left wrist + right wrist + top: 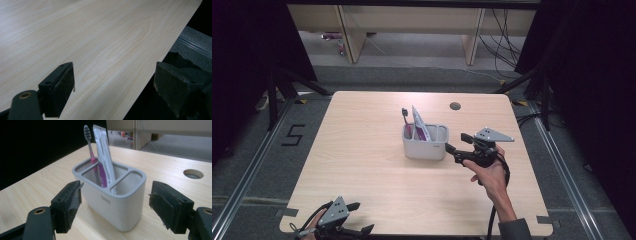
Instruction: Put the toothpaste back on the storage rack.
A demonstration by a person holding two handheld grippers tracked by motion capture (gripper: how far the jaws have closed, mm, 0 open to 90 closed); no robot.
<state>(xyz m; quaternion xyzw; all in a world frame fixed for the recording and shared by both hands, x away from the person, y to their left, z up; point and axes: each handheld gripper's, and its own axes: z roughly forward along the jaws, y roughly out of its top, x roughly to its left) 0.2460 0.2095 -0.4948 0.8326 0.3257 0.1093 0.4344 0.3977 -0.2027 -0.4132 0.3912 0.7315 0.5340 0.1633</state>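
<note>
Pale wood table [362,165]: right gripper [456,142], jaws apart, lines up on grey plastic toothbrush holder [425,144]; next close in; left gripper [357,218] idles open.

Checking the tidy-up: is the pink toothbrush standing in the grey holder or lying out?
In: the pink toothbrush stands bristles-up in the grey plastic holder, beside a white tube.

light: bright on the table [377,165], dark around it | shadows: soft | blur: black jaws close up look fuzzy
</note>
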